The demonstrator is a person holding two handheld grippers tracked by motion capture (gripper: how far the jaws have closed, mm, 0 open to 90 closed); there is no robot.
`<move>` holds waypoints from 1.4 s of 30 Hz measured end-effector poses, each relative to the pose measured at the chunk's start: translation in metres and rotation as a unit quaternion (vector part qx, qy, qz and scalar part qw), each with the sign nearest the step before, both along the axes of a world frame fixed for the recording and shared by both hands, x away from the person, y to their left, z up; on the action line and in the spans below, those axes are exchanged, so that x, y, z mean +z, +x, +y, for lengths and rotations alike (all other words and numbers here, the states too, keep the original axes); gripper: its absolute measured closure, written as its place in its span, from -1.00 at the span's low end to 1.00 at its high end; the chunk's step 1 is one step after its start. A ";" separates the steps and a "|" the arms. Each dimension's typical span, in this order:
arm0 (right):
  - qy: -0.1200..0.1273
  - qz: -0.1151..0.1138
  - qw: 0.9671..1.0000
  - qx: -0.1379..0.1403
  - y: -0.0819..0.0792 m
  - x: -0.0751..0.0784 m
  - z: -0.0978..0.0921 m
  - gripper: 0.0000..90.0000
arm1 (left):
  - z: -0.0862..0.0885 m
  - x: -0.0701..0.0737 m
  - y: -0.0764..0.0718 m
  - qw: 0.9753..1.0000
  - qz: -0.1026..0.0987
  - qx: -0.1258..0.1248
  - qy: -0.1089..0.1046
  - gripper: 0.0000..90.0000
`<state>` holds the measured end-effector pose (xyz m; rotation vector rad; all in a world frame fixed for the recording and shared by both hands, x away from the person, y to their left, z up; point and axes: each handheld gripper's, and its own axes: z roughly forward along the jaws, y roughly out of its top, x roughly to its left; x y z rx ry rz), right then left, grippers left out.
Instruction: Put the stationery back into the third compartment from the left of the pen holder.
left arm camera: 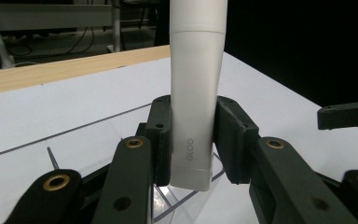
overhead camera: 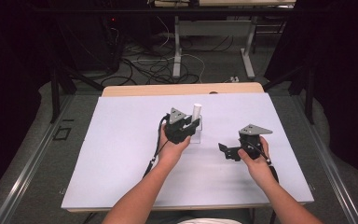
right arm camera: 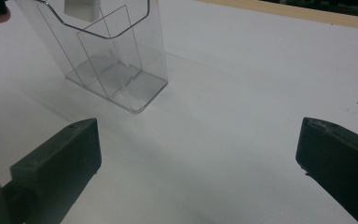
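Observation:
A white glue stick (left arm camera: pixel 196 93) marked GLOO stands upright, with my left gripper (left arm camera: pixel 193 140) shut on its lower part. Its bottom end hangs at the rim of a clear plastic holder (left arm camera: pixel 177 200) with inner dividers. From above, the stick (overhead camera: pixel 196 111) rises over the holder (overhead camera: pixel 197 135) near the middle of the white mat (overhead camera: pixel 121 154), with the left gripper (overhead camera: pixel 192 126) beside it. My right gripper (overhead camera: pixel 227 152) sits to the right, apart from the holder, jaws wide open and empty. In the right gripper view (right arm camera: pixel 198 158), the holder (right arm camera: pixel 116 60) stands ahead, the stick's end (right arm camera: pixel 80 9) at its top.
The mat covers a wooden table whose far edge (overhead camera: pixel 182 88) shows beyond it. Behind the table are white desk legs (overhead camera: pixel 177 51) and tangled cables (overhead camera: pixel 154 65) on the floor. Dark frame posts (overhead camera: pixel 54 88) flank both sides.

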<state>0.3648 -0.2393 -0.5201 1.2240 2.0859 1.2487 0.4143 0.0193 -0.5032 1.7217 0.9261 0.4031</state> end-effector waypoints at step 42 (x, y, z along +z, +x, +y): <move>0.004 0.011 1.000 0.015 0.000 -0.004 0.002 -1.00 | -0.010 -0.017 0.005 1.000 0.007 0.012 0.027 0.53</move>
